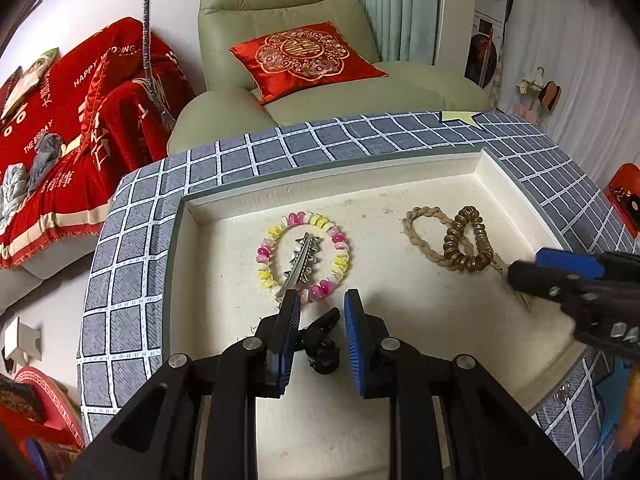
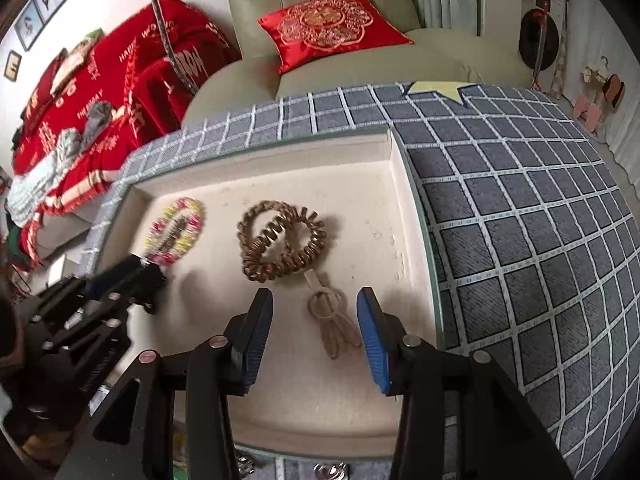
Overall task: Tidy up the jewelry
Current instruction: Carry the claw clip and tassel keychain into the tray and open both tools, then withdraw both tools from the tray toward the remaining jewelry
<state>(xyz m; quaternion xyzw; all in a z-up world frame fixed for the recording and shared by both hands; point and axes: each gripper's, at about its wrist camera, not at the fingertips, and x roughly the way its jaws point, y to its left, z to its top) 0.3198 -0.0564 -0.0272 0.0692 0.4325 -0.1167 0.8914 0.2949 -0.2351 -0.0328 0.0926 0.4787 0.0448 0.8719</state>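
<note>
A cream tray (image 1: 400,184) holds the jewelry. A pink and yellow bead bracelet (image 1: 340,258) lies in its left half with a silver hair clip (image 1: 304,260) across it. A black claw clip (image 1: 322,340) lies between the jaws of my open left gripper (image 1: 322,300). A brown coil hair tie (image 2: 280,264) overlaps a braided beige ring (image 2: 256,212) in the right half. A beige clip (image 2: 332,316) lies below them, between the jaws of my open right gripper (image 2: 314,300). The right gripper also shows in the left wrist view (image 1: 524,268).
The tray sits sunk in a grey checked surface (image 2: 520,220). A green armchair (image 1: 320,4) with a red cushion (image 1: 306,58) stands behind it. A sofa with a red cover (image 1: 60,152) is at the left.
</note>
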